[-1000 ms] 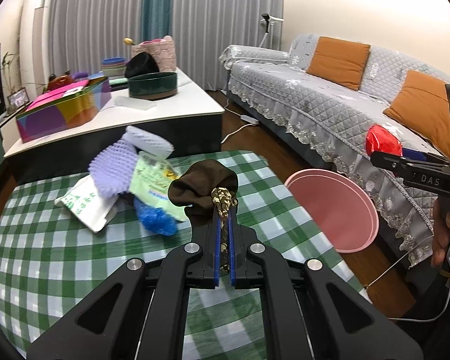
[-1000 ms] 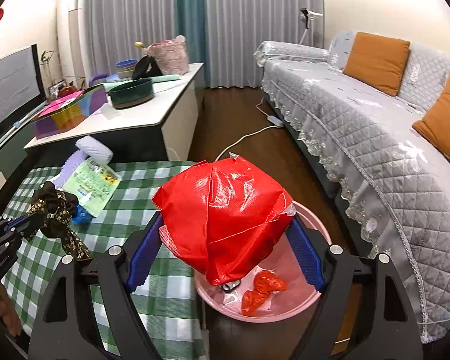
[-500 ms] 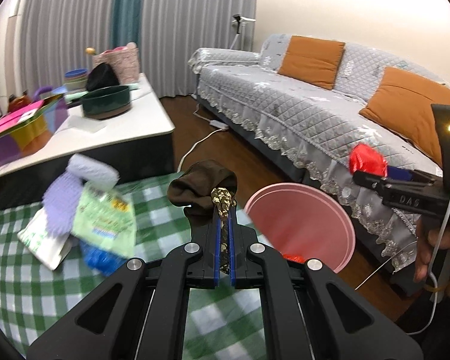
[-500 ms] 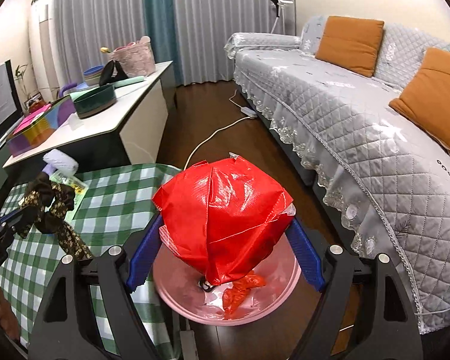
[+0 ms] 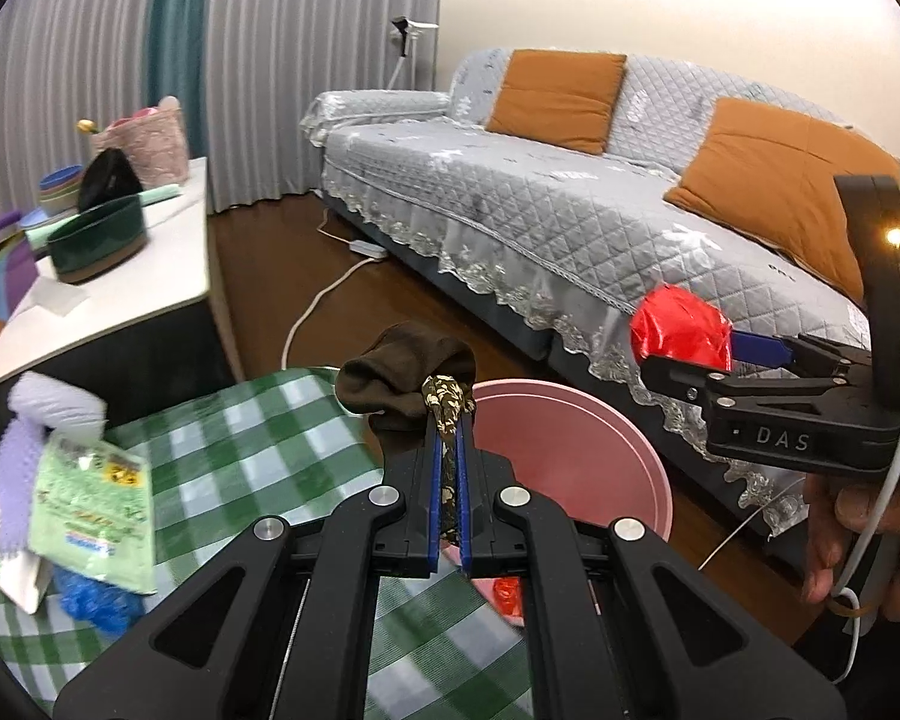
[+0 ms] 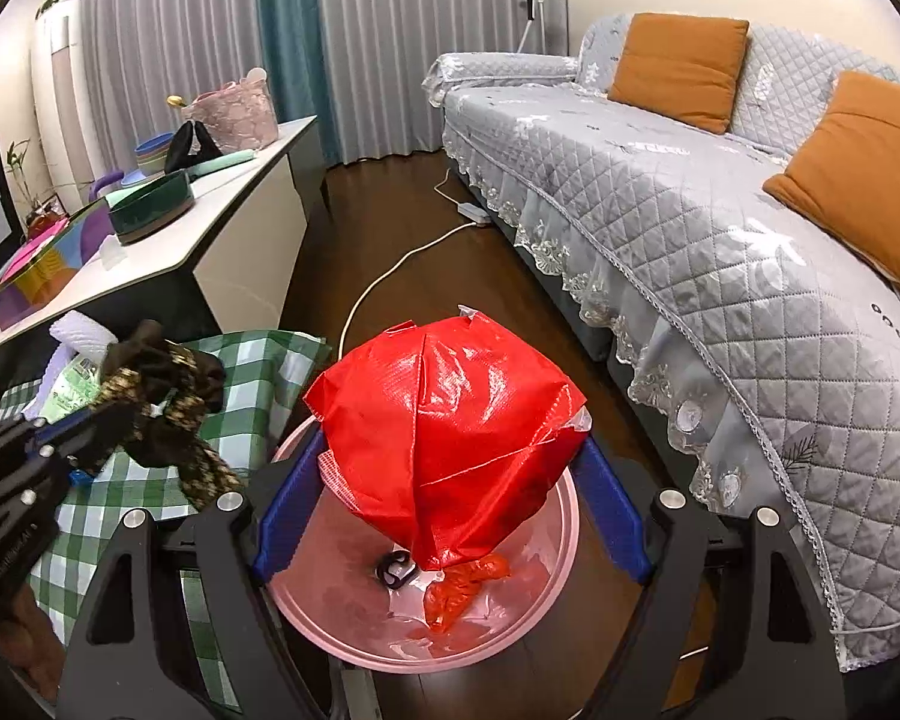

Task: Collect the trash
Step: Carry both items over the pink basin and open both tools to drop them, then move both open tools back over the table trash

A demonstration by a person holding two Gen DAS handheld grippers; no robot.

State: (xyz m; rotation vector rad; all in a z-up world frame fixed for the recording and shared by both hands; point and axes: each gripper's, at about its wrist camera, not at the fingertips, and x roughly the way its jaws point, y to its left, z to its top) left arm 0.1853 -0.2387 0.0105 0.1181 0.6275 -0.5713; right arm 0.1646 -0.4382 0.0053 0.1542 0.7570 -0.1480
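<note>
My left gripper is shut on a brown and gold patterned cloth scrap, held over the near rim of the pink bin; it also shows in the right wrist view. My right gripper is shut on a crumpled red plastic wrapper, held right above the pink bin, which holds red scraps. From the left wrist view the red wrapper hangs to the right of the bin.
A green checked table holds a green packet, a purple sponge and a blue crumpled piece. A white low table with boxes stands behind. A grey sofa runs along the right. A white cable lies on the floor.
Both grippers have moved right, away from the checked table and toward the pink bin. The red wrapper now hangs over the bin. Both grips are unchanged.
</note>
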